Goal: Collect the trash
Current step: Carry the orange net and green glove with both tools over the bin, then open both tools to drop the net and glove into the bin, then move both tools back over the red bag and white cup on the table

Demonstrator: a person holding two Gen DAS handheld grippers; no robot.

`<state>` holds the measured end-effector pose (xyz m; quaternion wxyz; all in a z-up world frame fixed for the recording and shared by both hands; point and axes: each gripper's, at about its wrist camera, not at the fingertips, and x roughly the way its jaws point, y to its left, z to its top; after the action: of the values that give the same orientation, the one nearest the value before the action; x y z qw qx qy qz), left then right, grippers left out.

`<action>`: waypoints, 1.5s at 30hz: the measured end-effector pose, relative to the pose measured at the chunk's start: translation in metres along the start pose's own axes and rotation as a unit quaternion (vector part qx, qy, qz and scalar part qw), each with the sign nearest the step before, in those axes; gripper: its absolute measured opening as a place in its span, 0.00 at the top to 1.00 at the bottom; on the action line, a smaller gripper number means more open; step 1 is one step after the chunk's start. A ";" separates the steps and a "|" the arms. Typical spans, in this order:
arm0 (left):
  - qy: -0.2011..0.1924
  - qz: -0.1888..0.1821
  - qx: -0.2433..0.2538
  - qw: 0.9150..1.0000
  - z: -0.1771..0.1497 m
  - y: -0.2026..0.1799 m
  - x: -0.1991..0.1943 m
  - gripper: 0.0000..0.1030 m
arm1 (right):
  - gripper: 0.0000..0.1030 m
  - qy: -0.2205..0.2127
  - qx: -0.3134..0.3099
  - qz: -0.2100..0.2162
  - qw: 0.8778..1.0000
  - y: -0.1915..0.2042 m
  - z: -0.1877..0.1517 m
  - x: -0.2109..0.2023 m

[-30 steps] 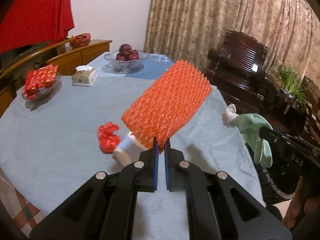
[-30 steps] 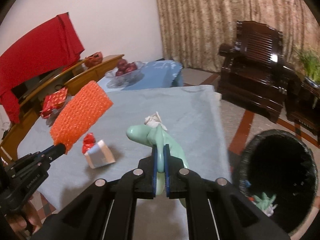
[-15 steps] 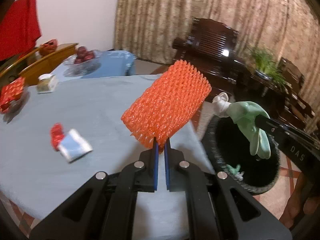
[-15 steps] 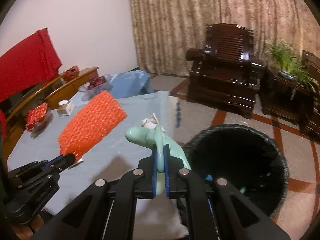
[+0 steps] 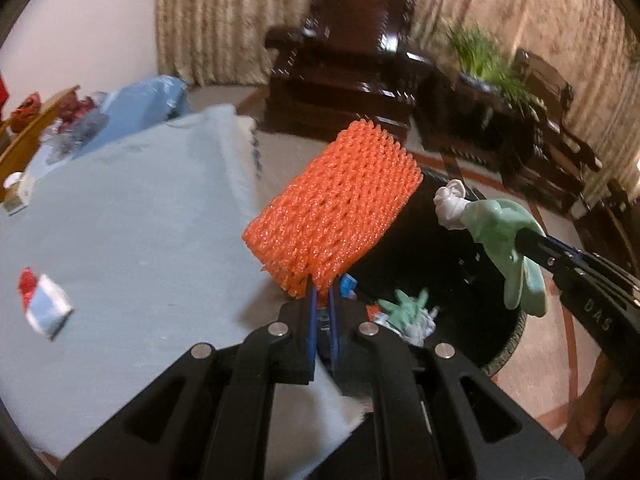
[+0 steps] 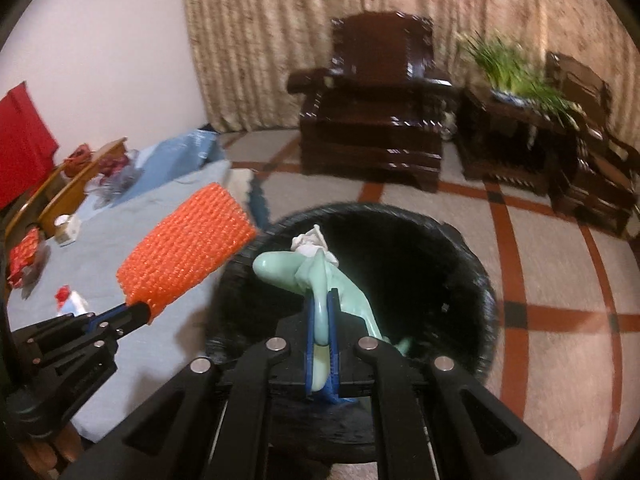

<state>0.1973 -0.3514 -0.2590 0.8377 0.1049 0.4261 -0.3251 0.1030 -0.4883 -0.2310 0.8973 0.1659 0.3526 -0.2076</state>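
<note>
My left gripper [image 5: 322, 300] is shut on an orange foam net sleeve [image 5: 334, 208] and holds it over the near rim of the black trash bin [image 5: 508, 344]. My right gripper [image 6: 322, 300] is shut on a mint green rubber glove [image 6: 312, 276] with a white wad at its tip, above the bin's opening [image 6: 476, 276]. The sleeve [image 6: 186, 252] and left gripper [image 6: 134, 314] also show in the right wrist view, the glove [image 5: 504, 232] in the left. Another green glove [image 5: 408, 312] and scraps lie inside the bin.
A round table with a light blue cloth [image 5: 132, 216] is at the left, with a red and white wrapper [image 5: 42, 306] on it. A dark wooden armchair [image 6: 372, 104], side table with a plant [image 6: 516, 80] and curtains stand behind. The floor is tiled.
Both grippers have swung right, away from the table, carrying the sleeve and the glove. The bin now lies directly under them.
</note>
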 end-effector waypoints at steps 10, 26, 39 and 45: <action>0.111 -0.021 0.031 0.993 0.007 -0.048 0.080 0.73 | 0.83 0.073 0.045 -0.038 0.996 -0.056 -0.009 0.051; 0.067 0.037 -0.027 0.997 -0.019 0.045 0.022 0.35 | 0.66 0.056 0.036 -0.020 0.998 -0.018 -0.013 0.023; -0.004 0.204 -0.149 0.967 -0.096 0.263 -0.107 0.20 | 0.54 0.038 -0.086 0.097 0.991 0.201 -0.050 0.011; -0.009 0.235 -0.188 0.954 -0.130 0.336 -0.136 0.19 | 0.54 0.046 -0.137 0.146 0.979 0.306 -0.079 0.026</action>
<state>0.2685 0.0271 -0.2668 0.8986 0.0400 0.4356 -0.0341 0.2259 -0.1968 -0.2579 0.9148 0.1002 0.3909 -0.0158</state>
